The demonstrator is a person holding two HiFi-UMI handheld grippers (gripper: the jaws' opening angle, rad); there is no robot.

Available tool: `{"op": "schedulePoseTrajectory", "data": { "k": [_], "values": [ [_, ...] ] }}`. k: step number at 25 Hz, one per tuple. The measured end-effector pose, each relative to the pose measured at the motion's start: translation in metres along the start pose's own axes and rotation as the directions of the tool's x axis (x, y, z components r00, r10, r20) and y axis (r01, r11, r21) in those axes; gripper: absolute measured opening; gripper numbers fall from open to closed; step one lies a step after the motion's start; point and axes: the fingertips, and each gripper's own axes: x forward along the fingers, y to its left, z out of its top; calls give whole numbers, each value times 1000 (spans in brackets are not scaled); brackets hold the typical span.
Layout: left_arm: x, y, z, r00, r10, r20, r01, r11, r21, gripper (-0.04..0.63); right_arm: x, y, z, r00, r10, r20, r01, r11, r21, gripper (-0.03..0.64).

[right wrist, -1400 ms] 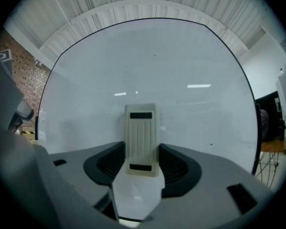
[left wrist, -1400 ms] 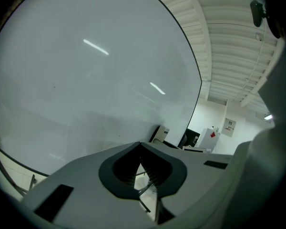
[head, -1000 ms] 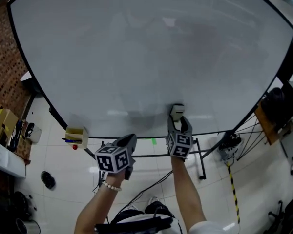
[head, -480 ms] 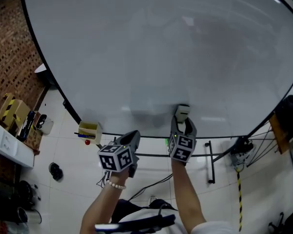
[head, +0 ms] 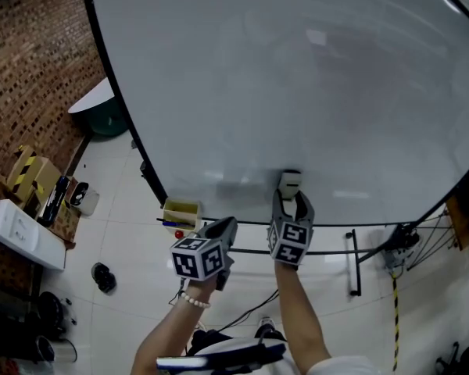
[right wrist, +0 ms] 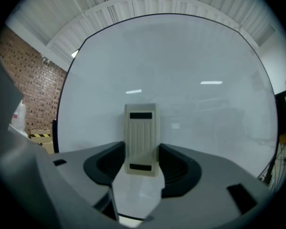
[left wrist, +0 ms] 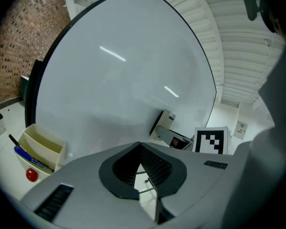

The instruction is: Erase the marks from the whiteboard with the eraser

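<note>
A beige eraser [head: 288,183] lies flat against the lower part of the large whiteboard [head: 297,76], and my right gripper [head: 289,197] is shut on it. In the right gripper view the eraser [right wrist: 141,138] stands upright between the jaws of that gripper [right wrist: 142,151], pressed to the whiteboard [right wrist: 181,75]. My left gripper [head: 226,225] hangs below the board's bottom edge, shut and holding nothing; its jaw tips meet in the left gripper view [left wrist: 139,145]. The board looks almost blank, with a faint grey smear [head: 233,183] left of the eraser.
A small yellow pen tray [head: 181,211] with markers hangs at the board's lower left corner, also seen as the tray [left wrist: 40,147] in the left gripper view. A brick wall [head: 31,61] and boxes [head: 23,174] stand at the left. The board's stand [head: 352,264] and a cable cross the tiled floor.
The head view has swung left, showing more brick wall. The eraser in my right gripper has slid left along the board's lower part, closer to the pen tray. The left gripper stays shut.
</note>
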Motion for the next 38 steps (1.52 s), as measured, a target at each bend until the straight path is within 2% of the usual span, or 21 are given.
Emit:
{"op": "schedulePoseTrajectory", "data": {
  "k": [7,11,24,30,34,38],
  "values": [
    [-50,71,14,1000,-4,-17,4,1000,-1,-12,16,95,-5,1000,9,-3,-9,1000,-19,255],
    [-69,104,18,1000,-6,-29,6,1000,-7,-12,25,133,-8,1000,2,-1,-2,1000,-17,255],
    [-151,194,32,999,31,-15,-31,999,-11,-12,47,284,-21,995,95,-24,-96,994,-48,255],
    [-178,228,39,998,57,-4,-57,998,-18,-12,55,335,-25,993,111,-33,-113,992,-56,255],
    [-186,247,44,997,71,1,-71,997,-29,-12,58,353,-26,998,61,-36,-63,996,-62,255],
    [-192,258,40,997,78,-5,-78,996,-40,-12,64,364,-48,999,41,-27,-44,992,-122,256]
  ]
}}
